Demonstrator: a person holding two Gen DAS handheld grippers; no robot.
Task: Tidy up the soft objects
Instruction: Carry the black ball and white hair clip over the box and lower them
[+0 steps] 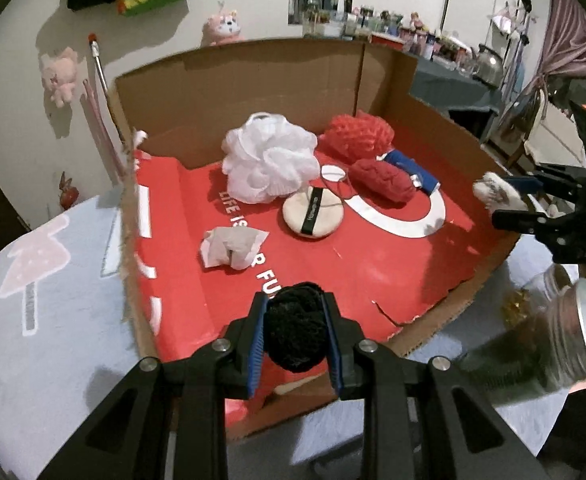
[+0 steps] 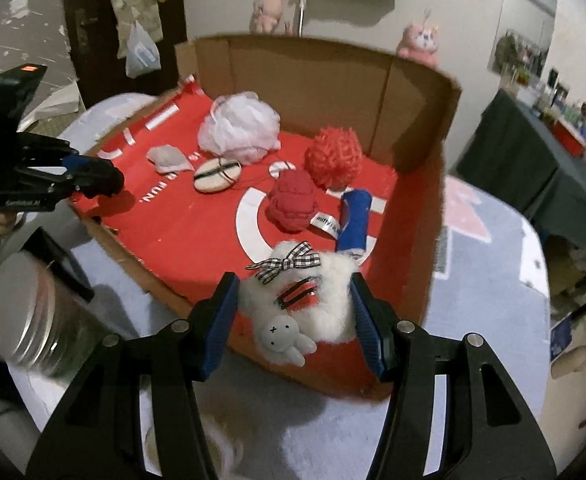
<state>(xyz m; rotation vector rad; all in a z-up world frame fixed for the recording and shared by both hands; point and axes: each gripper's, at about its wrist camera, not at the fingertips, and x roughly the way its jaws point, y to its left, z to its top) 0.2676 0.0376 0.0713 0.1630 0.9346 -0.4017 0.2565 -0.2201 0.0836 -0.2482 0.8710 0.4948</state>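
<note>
The left claw [image 1: 295,334] is clenched on a black pom-pom [image 1: 297,328], held over the near edge of the cardboard box [image 1: 253,80]. The right claw [image 2: 293,322] grips a fluffy white hair clip [image 2: 317,300] with a checked bow and a little bunny charm, over the box's near right corner. Both pieces look feather-light and squashy; the pom-pom should take a squeeze across its middle, while the clip likely has a stiff metal core, so holding the fluffy sides as now seems safest, clear of the dangling charm.

Lying in the box, I count one white bath pouf [image 1: 269,160], one round powder puff [image 1: 313,216], one crumpled tissue [image 1: 231,248], two red knitted balls [image 1: 357,134] [image 1: 381,180] and one blue roll [image 1: 411,170]. All look soft, light and unbreakable. One metal-lidded jar [image 1: 565,332] stands on the surface just outside.
</note>
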